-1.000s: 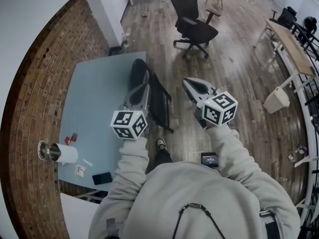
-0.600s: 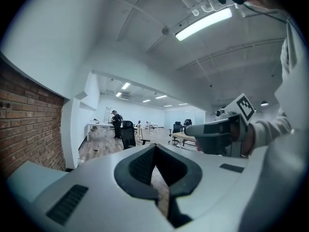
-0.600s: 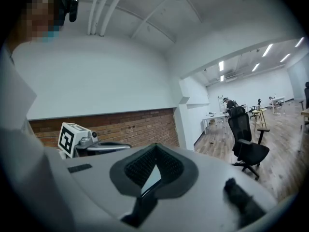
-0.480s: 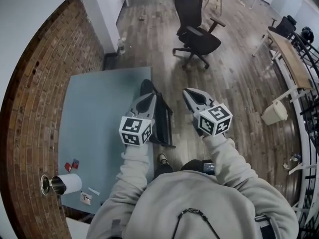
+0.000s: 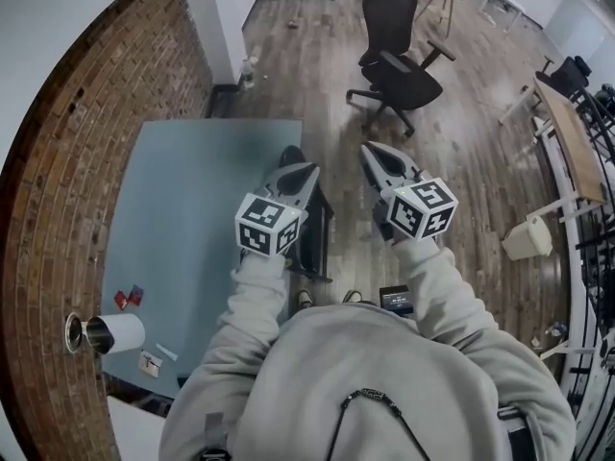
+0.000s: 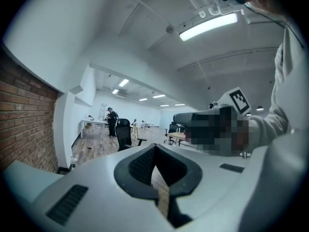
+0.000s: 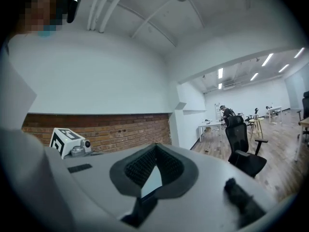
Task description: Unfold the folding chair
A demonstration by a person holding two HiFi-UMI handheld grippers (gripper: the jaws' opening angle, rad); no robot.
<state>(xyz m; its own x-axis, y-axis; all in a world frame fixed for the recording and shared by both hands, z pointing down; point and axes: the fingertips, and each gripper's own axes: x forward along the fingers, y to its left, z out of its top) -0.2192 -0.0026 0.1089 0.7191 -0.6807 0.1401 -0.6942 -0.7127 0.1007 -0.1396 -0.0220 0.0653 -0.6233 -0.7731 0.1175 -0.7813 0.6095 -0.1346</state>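
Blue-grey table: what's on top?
White cylinder with metal end, two small red pieces, white card. The grey sleeve covers part of the table's near edge.

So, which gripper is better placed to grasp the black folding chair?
Probably left: the left gripper hangs over the black folding chair; the right gripper is off to its side.
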